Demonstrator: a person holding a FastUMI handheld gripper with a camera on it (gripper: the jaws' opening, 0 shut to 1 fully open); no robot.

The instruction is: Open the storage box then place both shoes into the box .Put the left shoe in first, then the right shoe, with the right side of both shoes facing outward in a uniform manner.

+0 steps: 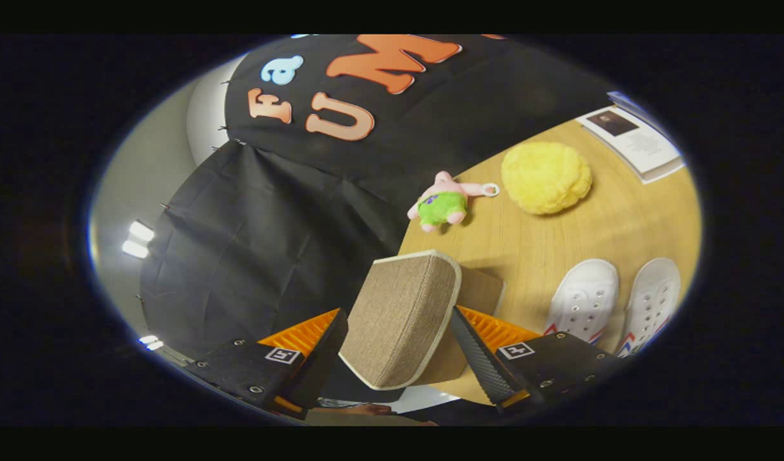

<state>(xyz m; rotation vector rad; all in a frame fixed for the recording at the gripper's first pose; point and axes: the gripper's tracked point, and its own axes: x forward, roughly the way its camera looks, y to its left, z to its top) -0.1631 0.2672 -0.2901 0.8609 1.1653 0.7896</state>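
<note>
**Here: lid flap of the storage box between the fingers**

Up close, gripper [399,346] with its two fingers either side of the fabric lid [404,317] of the storage box [478,301]. Jaws apart, the flap sitting in the gap; whether both fingers press on it cannot be told. Lid raised and tilted, brown woven cloth with pale piping round the edge, the box's tan side just behind it at about 1 o'clock.

On the wooden table [558,246], at 3 o'clock from the lid, a pair of white shoes [612,301] side by side, toes pointing away from the fingers, red and blue stripes near the soles. Well beyond the fingers, at about 12 o'clock, a small pink plush toy [444,202] in green shorts with a key ring. Just beside it, at 1 o'clock, a round yellow fluffy cushion [546,177]. Farther off at 2 o'clock, a white booklet [635,144] at the table's far edge.
</note>
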